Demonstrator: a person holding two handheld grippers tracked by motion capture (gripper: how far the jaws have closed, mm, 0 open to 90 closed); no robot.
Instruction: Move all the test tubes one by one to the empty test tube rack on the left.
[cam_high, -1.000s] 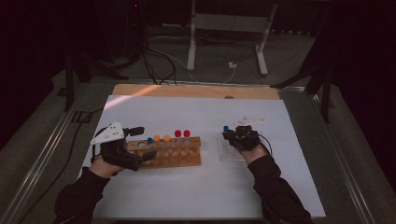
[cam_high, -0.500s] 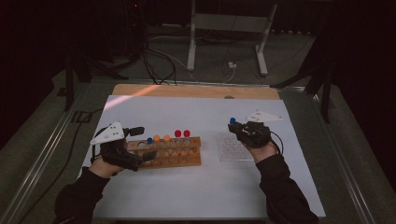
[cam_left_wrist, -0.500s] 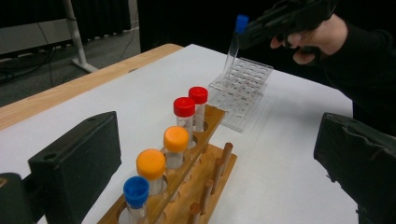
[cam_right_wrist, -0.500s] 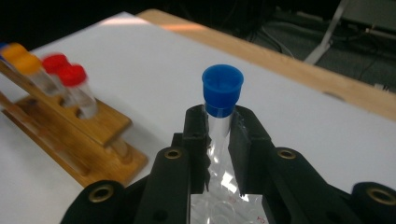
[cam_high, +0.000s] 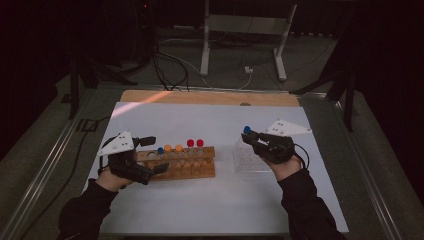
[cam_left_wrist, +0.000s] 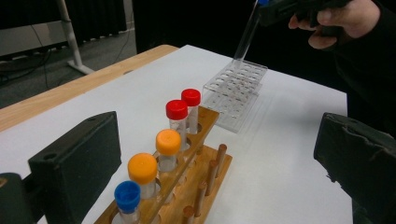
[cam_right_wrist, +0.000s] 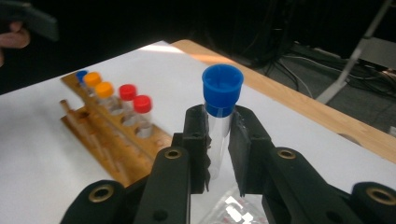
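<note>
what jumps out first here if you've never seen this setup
The right hand-held gripper is shut on a clear plastic tube with a blue cap, held above the clear plastic rack at the white table's right. To the left, the wooden rack shows blue, orange and red caps in a row, with the left hand-held gripper open at its end.

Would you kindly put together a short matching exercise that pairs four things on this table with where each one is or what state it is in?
Column one:
1. blue-capped tube
2. red-capped tubes
3. clear plastic rack
4. left gripper

Column two:
A. standing side by side in the wooden rack
B. jaws open at the end of the wooden rack
C. clamped in the right gripper, lifted above the table
D. lying on the white table with none of its holes filled

Right pairs: 1-C, 2-A, 3-D, 4-B
</note>
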